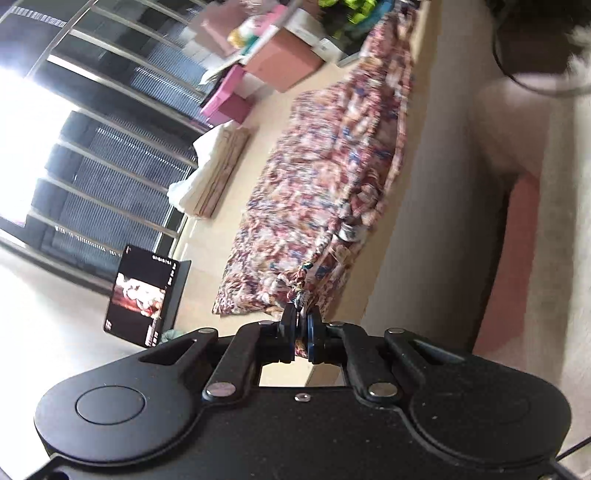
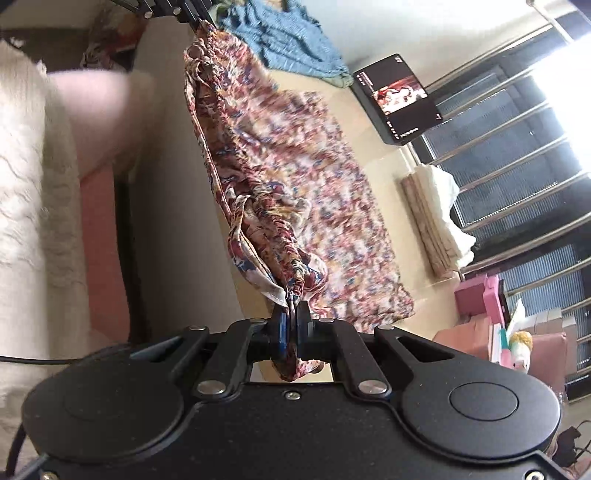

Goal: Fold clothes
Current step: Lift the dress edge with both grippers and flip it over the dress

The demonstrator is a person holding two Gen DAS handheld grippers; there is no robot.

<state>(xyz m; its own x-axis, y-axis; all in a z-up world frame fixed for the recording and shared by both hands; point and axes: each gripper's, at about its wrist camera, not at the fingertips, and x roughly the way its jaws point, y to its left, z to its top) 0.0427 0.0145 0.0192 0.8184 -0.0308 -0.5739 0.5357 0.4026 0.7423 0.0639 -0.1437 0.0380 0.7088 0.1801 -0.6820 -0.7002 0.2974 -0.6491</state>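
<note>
A floral garment in red, blue and white (image 1: pixel 317 184) lies stretched along the beige table (image 1: pixel 417 221), its near edge lifted. My left gripper (image 1: pixel 301 314) is shut on a bunched corner of that edge. In the right wrist view the same floral garment (image 2: pixel 295 192) hangs from my right gripper (image 2: pixel 291 306), which is shut on the gathered hem at the other corner. The left gripper (image 2: pixel 173 9) shows at the top of that view, holding the far end of the raised edge.
A folded pile of white and beige cloth (image 1: pixel 214 173) lies by the window rails. A black tablet (image 1: pixel 144 299) stands on the table. Pink boxes (image 1: pixel 258 66) sit at one end, a blue garment (image 2: pixel 288 40) at the other. A person's knee (image 2: pixel 99 114) is near the table edge.
</note>
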